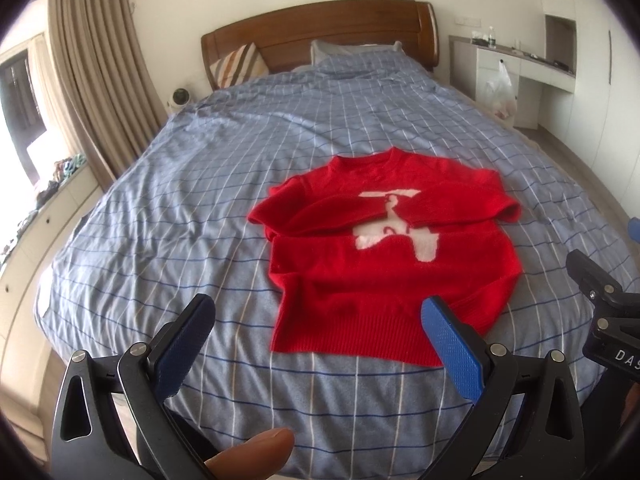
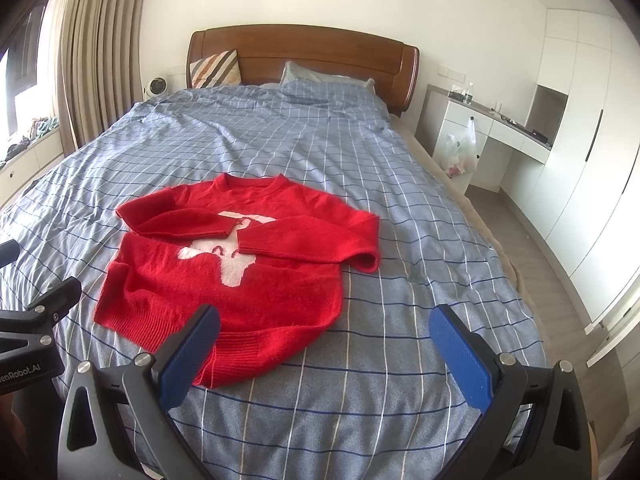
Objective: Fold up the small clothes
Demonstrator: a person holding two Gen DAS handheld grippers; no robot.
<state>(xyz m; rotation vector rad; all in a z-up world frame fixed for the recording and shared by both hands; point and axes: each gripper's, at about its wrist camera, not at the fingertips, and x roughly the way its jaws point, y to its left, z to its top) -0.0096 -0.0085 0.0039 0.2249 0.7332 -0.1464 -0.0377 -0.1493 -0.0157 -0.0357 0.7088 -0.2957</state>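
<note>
A small red knit sweater (image 1: pixel 384 264) with a white figure on the chest lies flat on the bed, both sleeves folded across its front, hem toward me. It also shows in the right wrist view (image 2: pixel 240 280). My left gripper (image 1: pixel 316 320) is open and empty, held above the bed just short of the hem's left part. My right gripper (image 2: pixel 324 336) is open and empty, near the hem's right corner. The right gripper's body shows at the right edge of the left wrist view (image 1: pixel 608 300).
The bed (image 1: pixel 200 184) has a blue checked cover, a wooden headboard (image 1: pixel 320 32) and pillows at the far end. Curtains and a window ledge stand to the left. A white desk (image 2: pixel 500 128) with a hanging plastic bag (image 2: pixel 462 152) and wardrobes stand to the right.
</note>
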